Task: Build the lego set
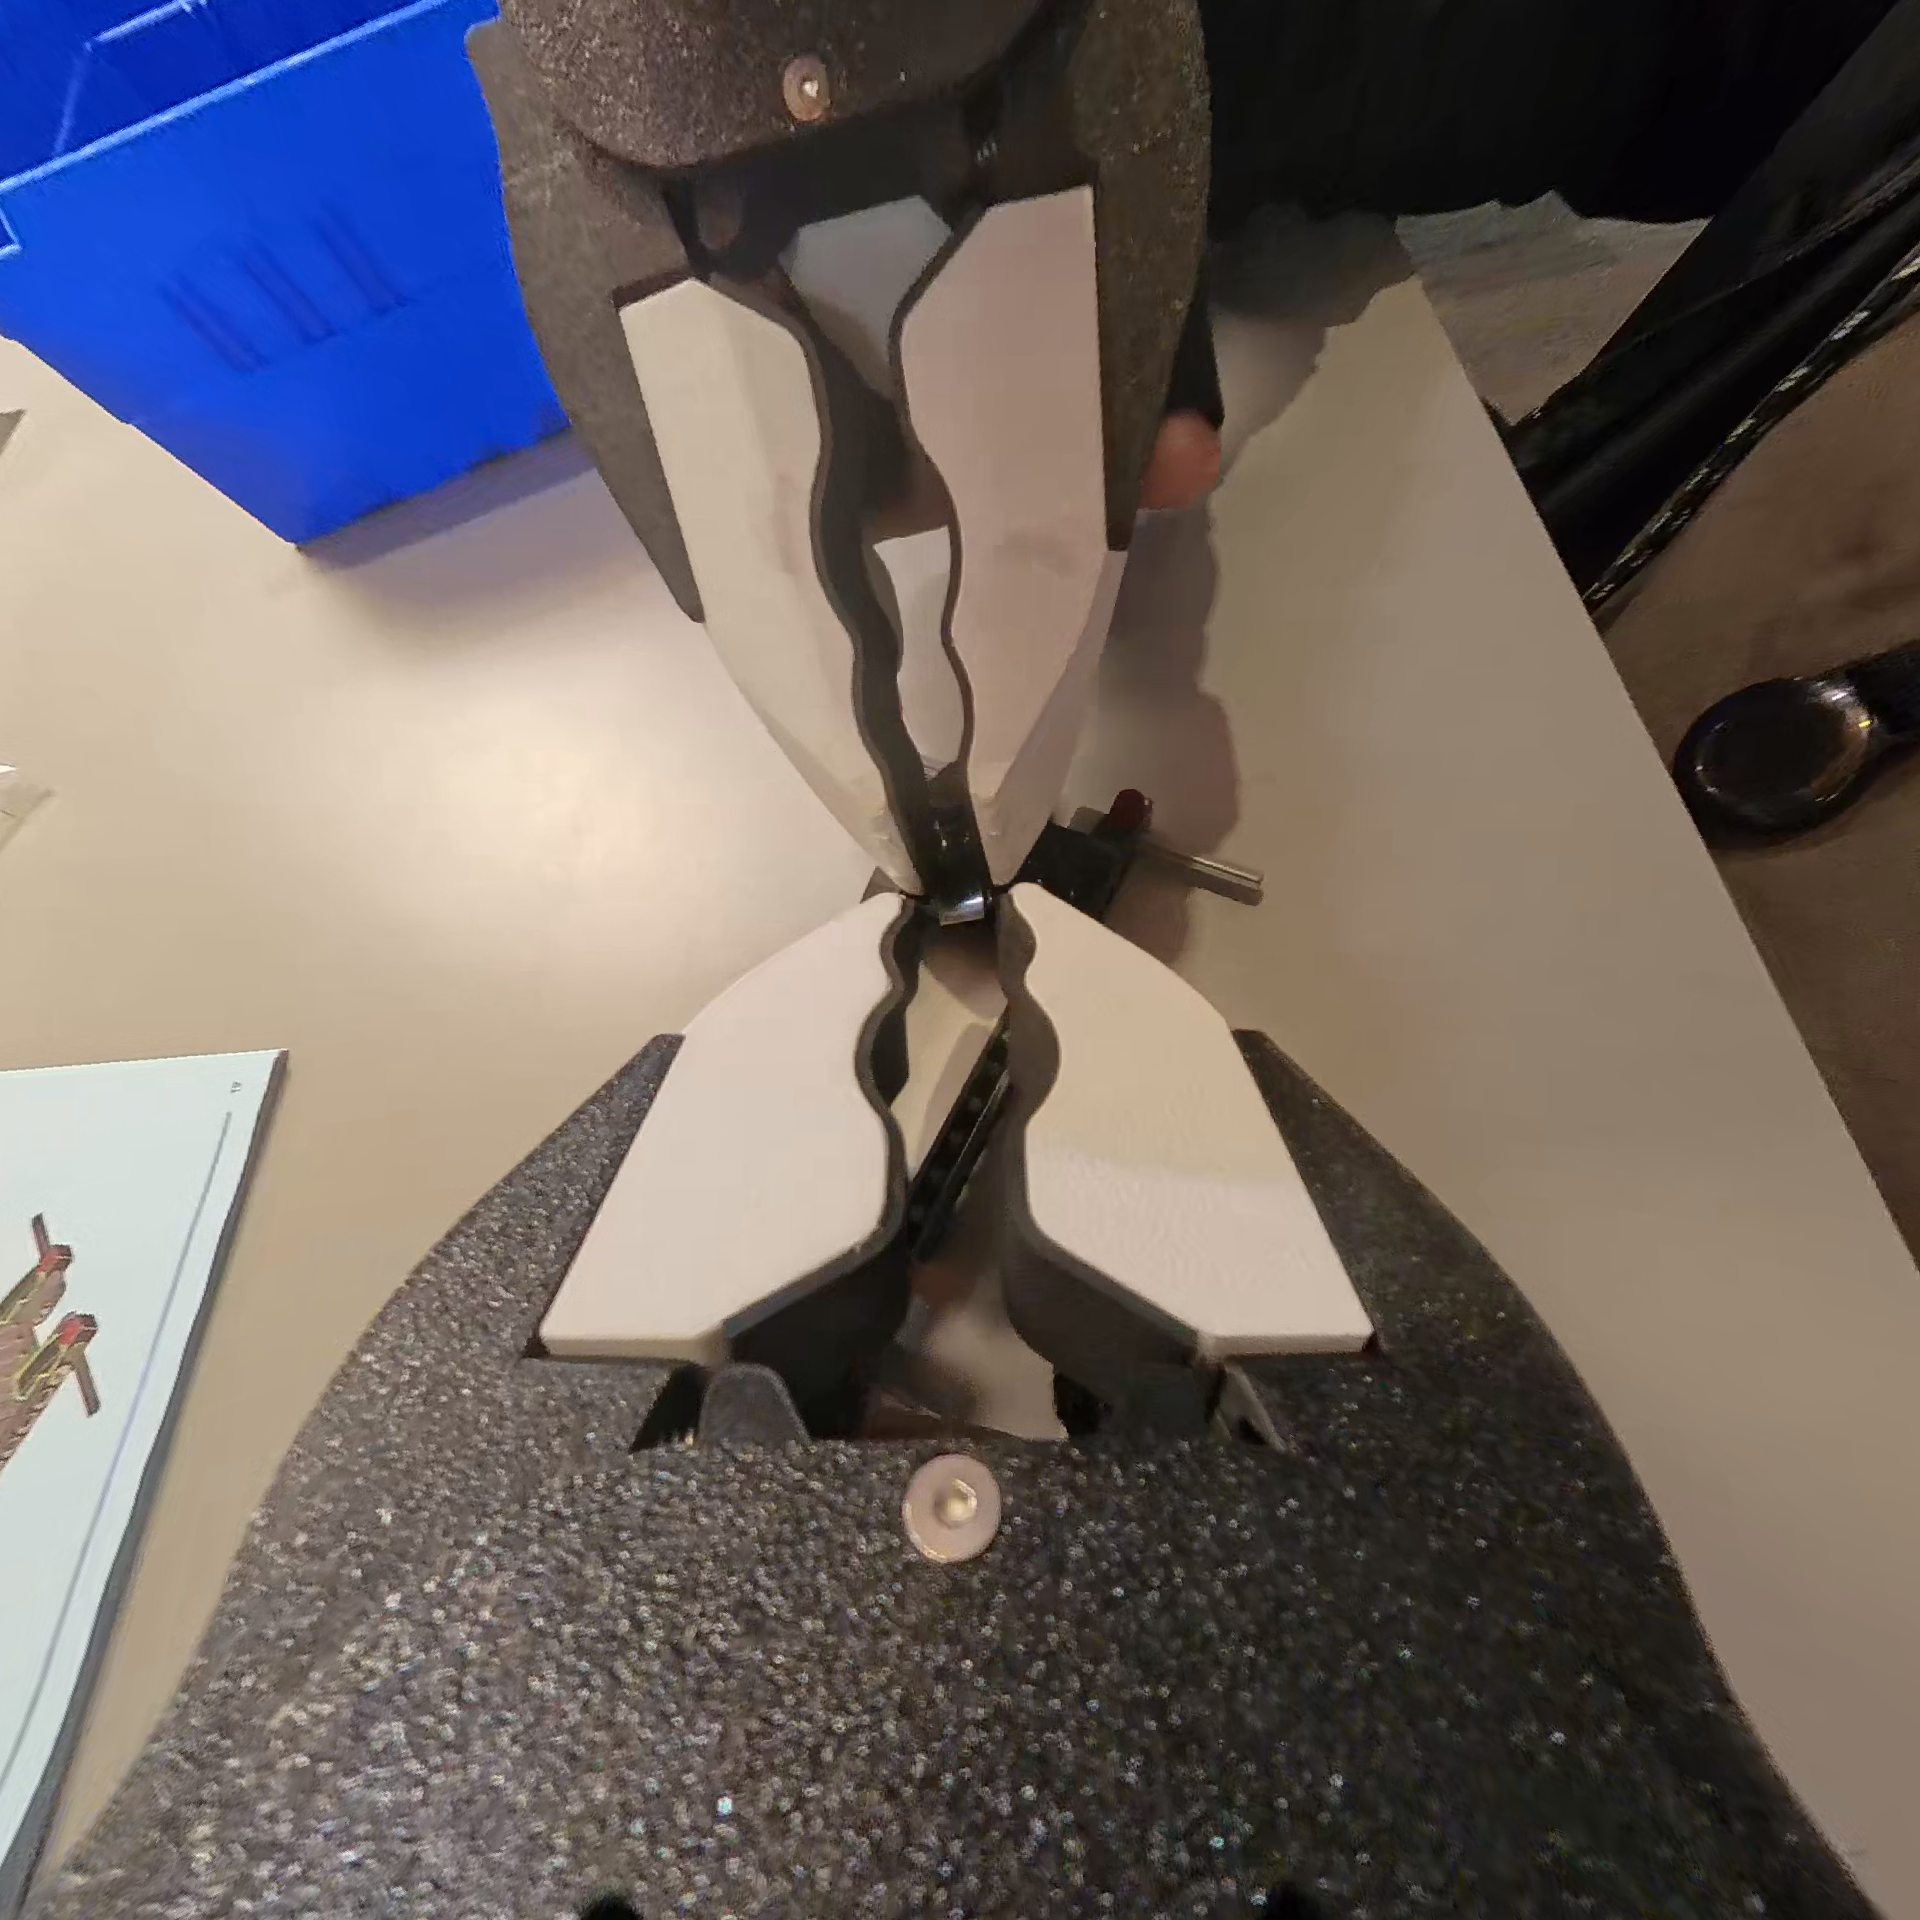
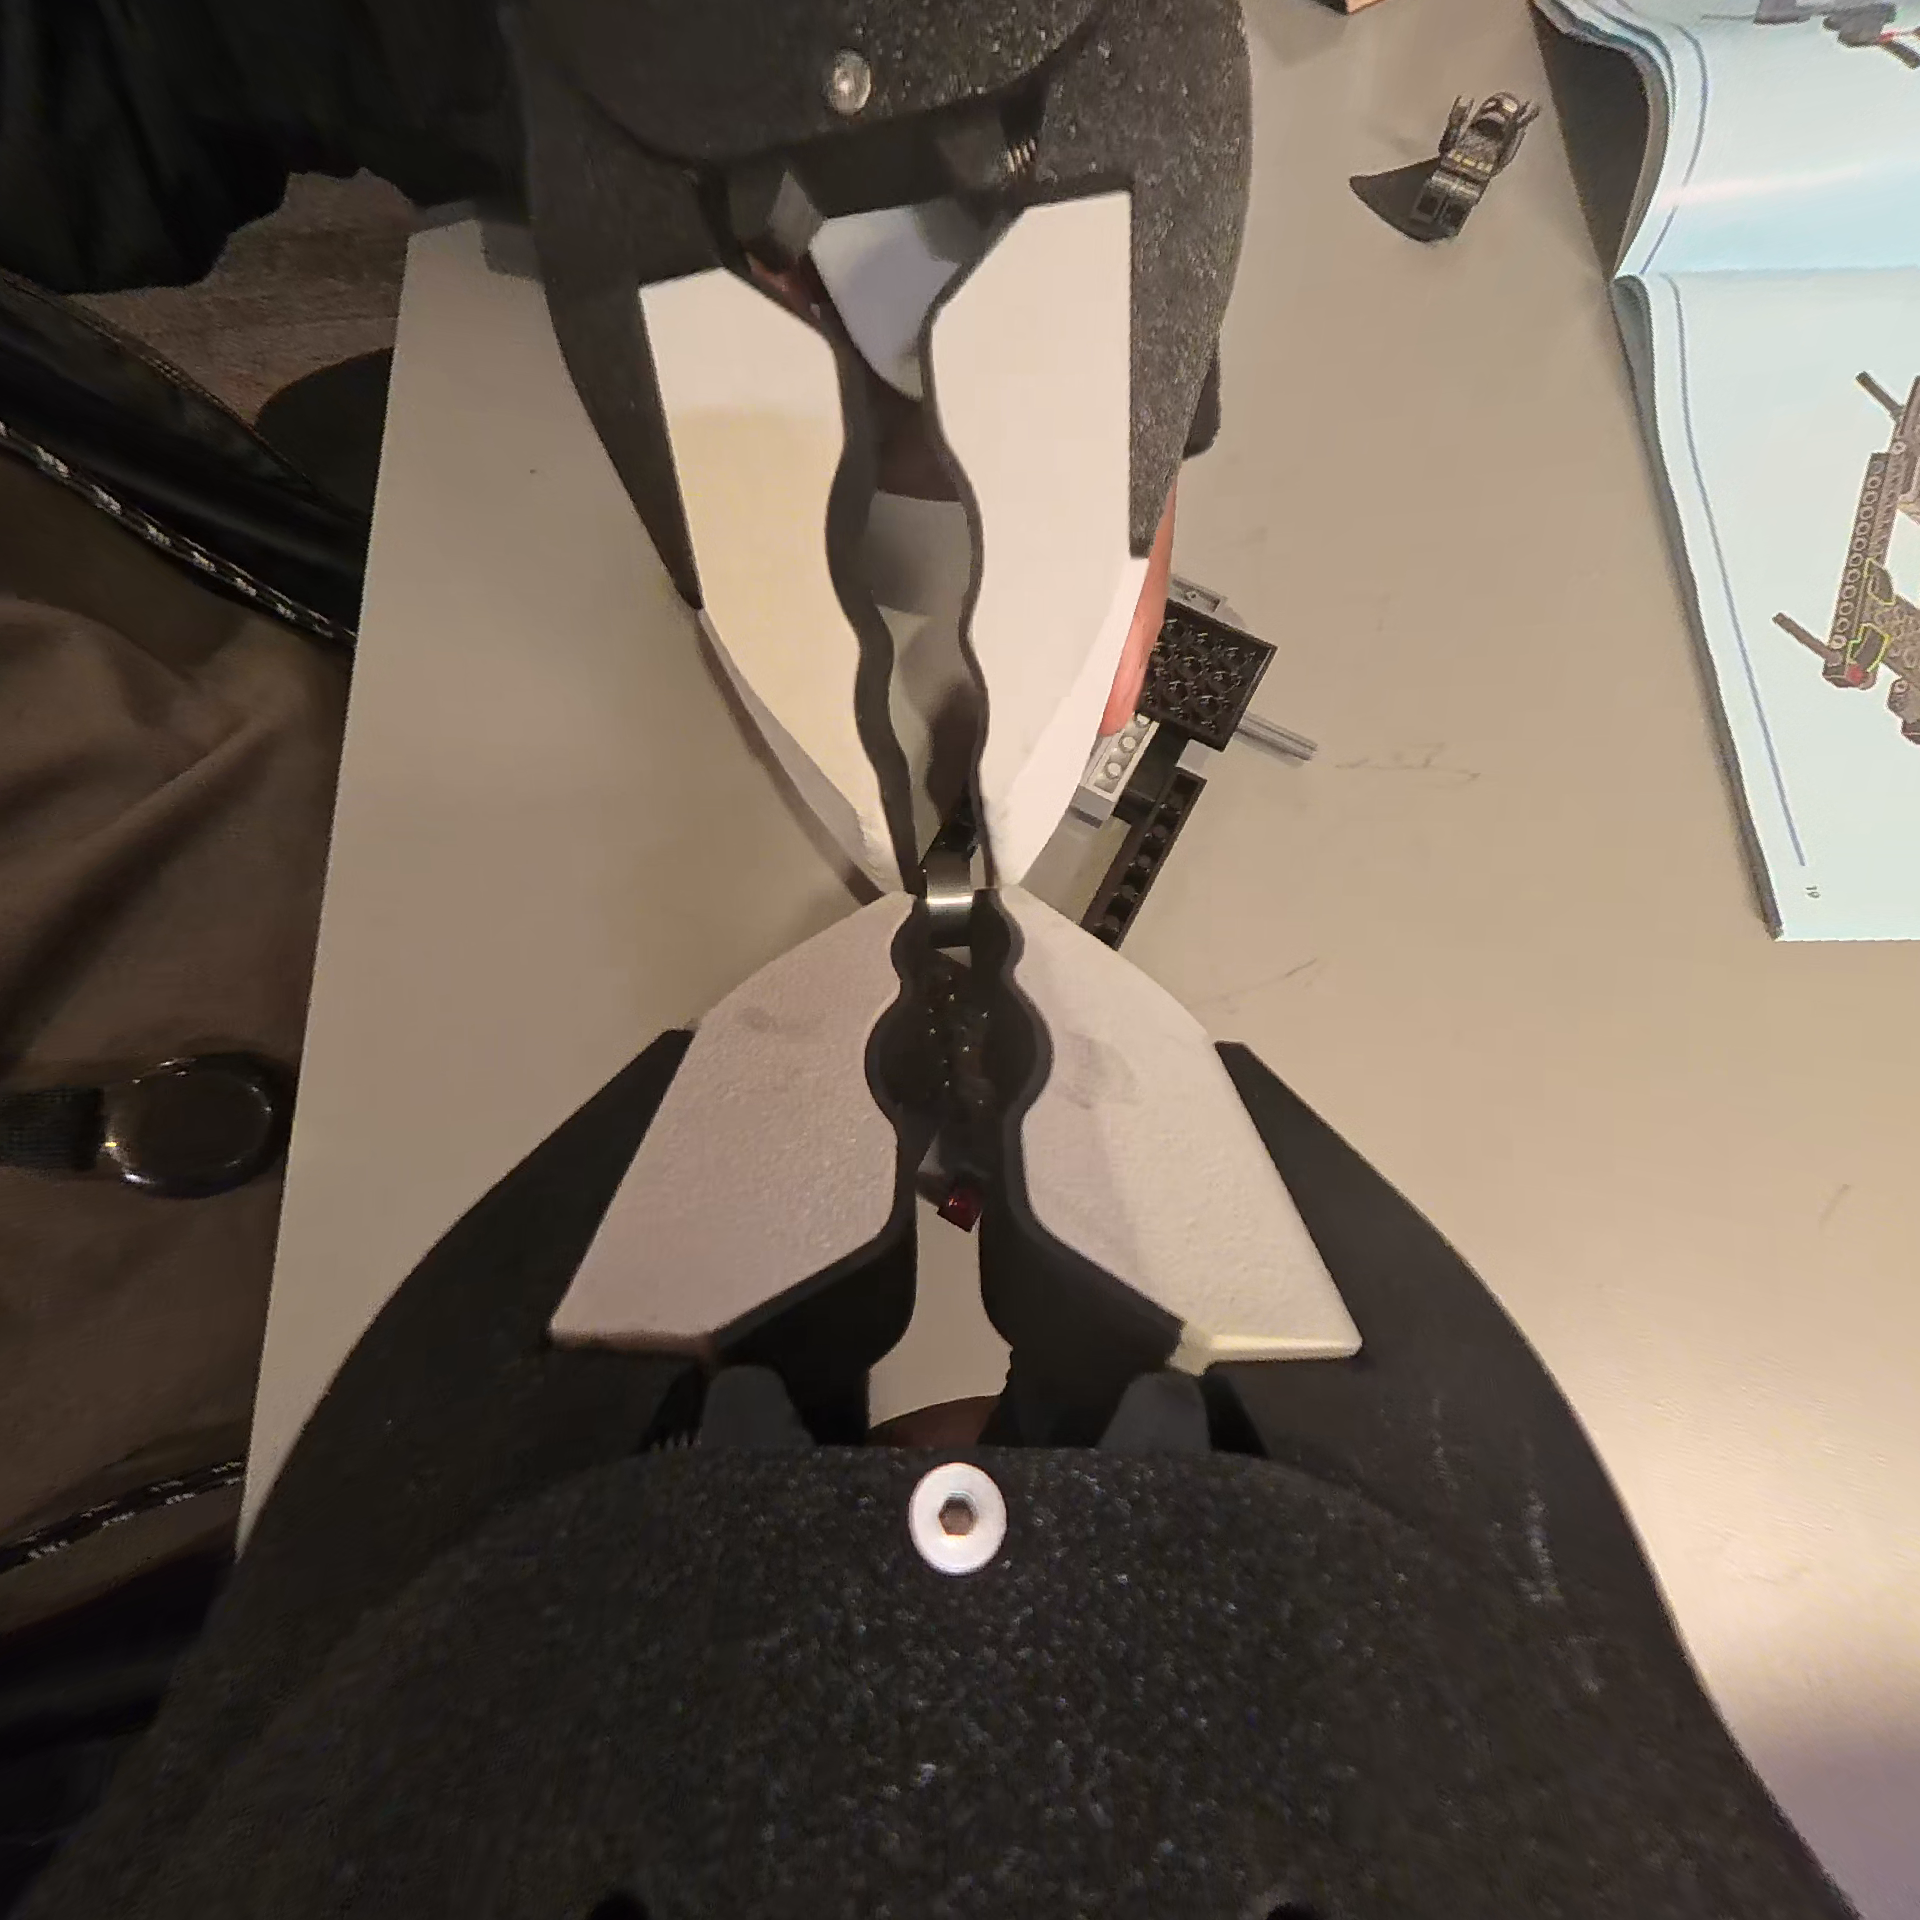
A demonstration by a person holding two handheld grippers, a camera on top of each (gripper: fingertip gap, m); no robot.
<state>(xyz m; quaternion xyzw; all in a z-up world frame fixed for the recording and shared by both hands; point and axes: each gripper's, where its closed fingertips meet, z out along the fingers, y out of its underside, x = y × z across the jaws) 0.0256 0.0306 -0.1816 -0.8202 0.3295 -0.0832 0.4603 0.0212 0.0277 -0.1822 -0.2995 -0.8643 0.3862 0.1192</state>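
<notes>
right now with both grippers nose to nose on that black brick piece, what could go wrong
The left gripper and right gripper meet tip to tip on the black brick piece; pulling or twisting might snap it apart. The table edge is close; a dropped part could fall off. The studded black bricks right beside the fingers could get knocked.

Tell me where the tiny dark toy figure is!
Find the open pale-blue booklet at the table's right edge in the right wrist view. Just left of its top corner lies the tiny dark toy figure, alone, away from the bunched dark bricks.
</notes>
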